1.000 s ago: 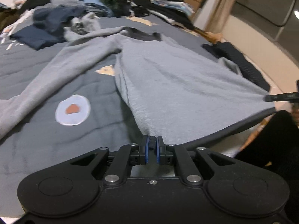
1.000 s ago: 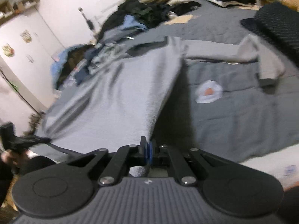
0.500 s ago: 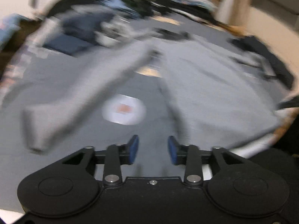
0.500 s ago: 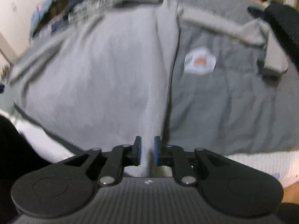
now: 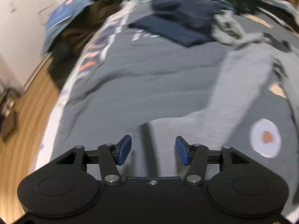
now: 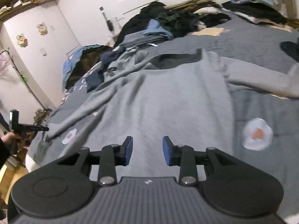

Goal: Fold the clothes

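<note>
Grey sweater (image 6: 168, 100): spread mid-frame on the bed (image 6: 252, 43). My left tool (image 5: 153, 150) and right tool (image 6: 147, 150): both opening, empty (sleeve cuff (image 5: 147, 136) below left). Risk: grabbing bedcover with the cloth.

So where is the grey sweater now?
The grey sweater lies spread flat on the bed cover in the right wrist view, ahead of the clothes pile.
</note>
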`<state>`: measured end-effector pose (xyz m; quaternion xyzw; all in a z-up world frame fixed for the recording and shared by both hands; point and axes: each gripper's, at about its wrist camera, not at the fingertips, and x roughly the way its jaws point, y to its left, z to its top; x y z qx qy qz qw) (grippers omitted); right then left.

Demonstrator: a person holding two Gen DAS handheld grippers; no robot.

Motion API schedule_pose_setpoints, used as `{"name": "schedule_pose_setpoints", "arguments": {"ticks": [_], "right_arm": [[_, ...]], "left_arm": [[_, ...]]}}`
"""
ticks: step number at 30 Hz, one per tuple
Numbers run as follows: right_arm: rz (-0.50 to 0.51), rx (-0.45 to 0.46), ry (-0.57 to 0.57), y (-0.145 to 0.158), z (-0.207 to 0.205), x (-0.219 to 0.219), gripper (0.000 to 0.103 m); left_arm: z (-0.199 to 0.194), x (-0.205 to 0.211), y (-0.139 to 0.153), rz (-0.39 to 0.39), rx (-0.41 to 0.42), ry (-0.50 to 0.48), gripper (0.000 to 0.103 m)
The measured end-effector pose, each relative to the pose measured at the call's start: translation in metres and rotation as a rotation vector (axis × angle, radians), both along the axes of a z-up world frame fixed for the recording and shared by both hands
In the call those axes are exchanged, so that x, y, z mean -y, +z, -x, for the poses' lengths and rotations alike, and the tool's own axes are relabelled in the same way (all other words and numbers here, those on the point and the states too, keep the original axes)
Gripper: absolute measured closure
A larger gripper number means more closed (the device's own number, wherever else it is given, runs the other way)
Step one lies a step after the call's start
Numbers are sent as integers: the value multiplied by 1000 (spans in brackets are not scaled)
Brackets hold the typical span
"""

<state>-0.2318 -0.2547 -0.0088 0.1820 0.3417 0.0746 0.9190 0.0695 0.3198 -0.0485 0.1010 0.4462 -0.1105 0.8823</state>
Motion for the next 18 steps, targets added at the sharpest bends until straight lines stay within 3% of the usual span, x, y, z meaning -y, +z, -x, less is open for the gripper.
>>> {"name": "schedule_pose_setpoints", "arguments": {"ticks": [3, 4, 5, 6, 7, 9, 11, 14, 18], "right_arm": [[7, 1, 34, -1, -24, -13, 69], [-2, 4, 38, -2, -29, -16, 69], [-12, 6, 43, -2, -33, -20, 69], [-21, 8, 47, -3, -38, -23, 69], [-31, 8, 48, -4, -41, -25, 69], [-47, 6, 59, -6, -42, -30, 69], [-55, -5, 63, -9, -38, -30, 69], [-68, -24, 66, -14, -33, -30, 69], [-68, -40, 83, -20, -28, -33, 69]], "left_arm": [[-7, -9, -12, 30, -43, 11, 51], [-9, -10, -16, 41, -51, 7, 56], [-9, -10, -17, 71, -64, -3, 79], [-11, -12, -16, 110, -83, -8, 88], [-13, -16, -13, 144, -91, -1, 89], [-14, -23, -3, 129, -64, 22, 85], [-7, -25, 8, 50, -15, -12, 79], [27, -7, 19, -98, 73, -172, 53], [74, 31, 12, -356, 177, -405, 46]]}}
